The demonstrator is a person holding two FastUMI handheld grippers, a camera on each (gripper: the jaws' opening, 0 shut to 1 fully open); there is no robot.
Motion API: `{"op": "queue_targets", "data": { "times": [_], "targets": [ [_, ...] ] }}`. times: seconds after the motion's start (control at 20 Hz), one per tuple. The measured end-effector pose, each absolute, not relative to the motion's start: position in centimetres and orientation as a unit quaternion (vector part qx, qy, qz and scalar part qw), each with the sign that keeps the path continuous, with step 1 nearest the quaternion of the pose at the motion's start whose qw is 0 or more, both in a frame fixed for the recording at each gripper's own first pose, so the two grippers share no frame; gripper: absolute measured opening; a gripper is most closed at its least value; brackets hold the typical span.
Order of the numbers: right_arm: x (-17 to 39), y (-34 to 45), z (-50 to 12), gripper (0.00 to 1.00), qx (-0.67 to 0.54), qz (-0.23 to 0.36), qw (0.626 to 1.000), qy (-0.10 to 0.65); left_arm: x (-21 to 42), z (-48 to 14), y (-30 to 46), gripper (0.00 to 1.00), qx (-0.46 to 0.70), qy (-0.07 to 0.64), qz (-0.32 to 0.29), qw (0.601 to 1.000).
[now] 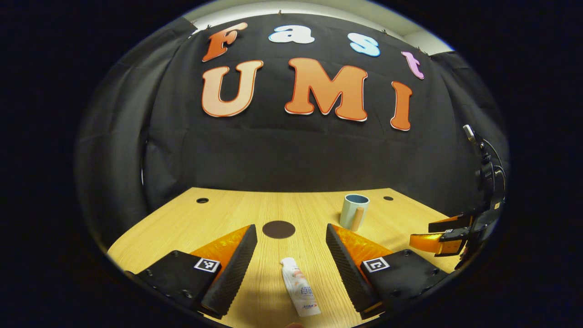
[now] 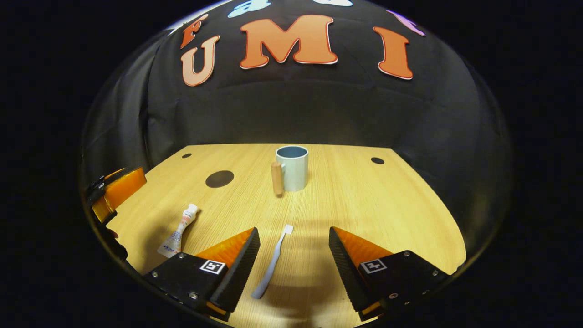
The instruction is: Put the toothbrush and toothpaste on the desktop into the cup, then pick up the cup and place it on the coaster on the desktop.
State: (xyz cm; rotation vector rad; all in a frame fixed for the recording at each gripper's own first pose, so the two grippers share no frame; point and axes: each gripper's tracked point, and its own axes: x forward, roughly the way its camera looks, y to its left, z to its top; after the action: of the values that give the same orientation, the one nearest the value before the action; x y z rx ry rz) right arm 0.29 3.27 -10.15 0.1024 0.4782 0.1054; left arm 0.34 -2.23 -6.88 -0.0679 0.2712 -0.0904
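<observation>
A white toothpaste tube (image 1: 299,287) lies flat on the wooden desktop, right under the gap of my left gripper (image 1: 291,243), which is open and holds nothing. The same tube (image 2: 178,230) lies to the left in the right gripper view. A pale toothbrush (image 2: 273,262) lies between the spread fingers of my open right gripper (image 2: 294,248). A light blue cup (image 2: 292,167) with a wooden handle stands upright farther back; the cup (image 1: 354,211) stands right of centre in the left gripper view. The dark round coaster (image 1: 278,229) lies flat ahead of the left gripper, and the coaster (image 2: 219,178) is left of the cup.
The wooden desktop (image 2: 364,205) ends at the black cloth wall behind. Small dark holes (image 2: 377,160) mark its back corners. The other gripper (image 1: 444,234) hovers at the right edge of the left gripper view, and the left one (image 2: 114,191) at the left edge of the right gripper view.
</observation>
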Motion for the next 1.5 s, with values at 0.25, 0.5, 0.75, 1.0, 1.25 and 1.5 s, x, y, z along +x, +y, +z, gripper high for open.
{"op": "queue_targets", "data": {
  "times": [0.25, 0.5, 0.75, 1.0, 1.25, 1.5],
  "targets": [
    [0.6, 4.0, -12.8, 0.87, 0.033, 0.057, 0.957, 0.283, 0.8, -10.3, -1.8, 0.98, -0.035, 0.197, -0.042, 0.979],
    [1.1, 5.3, -15.3, 0.85, 0.031, 0.06, 0.944, 0.323, 1.5, -13.7, -1.9, 0.98, -0.035, 0.268, -0.034, 0.962],
    [1.2, 5.7, -16.5, 0.85, 0.027, 0.058, 0.933, 0.354, 1.7, -16.9, -2.1, 0.99, -0.028, 0.331, -0.029, 0.943],
    [1.6, 6.7, -18.3, 0.76, 0.026, 0.062, 0.921, 0.385, 1.3, -19.6, -2.1, 0.99, -0.027, 0.389, -0.028, 0.92],
    [2.2, 7.5, -18.0, 0.66, 0.025, 0.068, 0.921, 0.384, 0.9, -21.1, -2.3, 0.98, -0.032, 0.423, -0.032, 0.905],
    [2.8, 8.0, -18.0, 0.22, 0.026, 0.07, 0.919, 0.388, 0.9, -21.5, -1.8, 0.73, -0.028, 0.436, -0.019, 0.899]
  ]
}}
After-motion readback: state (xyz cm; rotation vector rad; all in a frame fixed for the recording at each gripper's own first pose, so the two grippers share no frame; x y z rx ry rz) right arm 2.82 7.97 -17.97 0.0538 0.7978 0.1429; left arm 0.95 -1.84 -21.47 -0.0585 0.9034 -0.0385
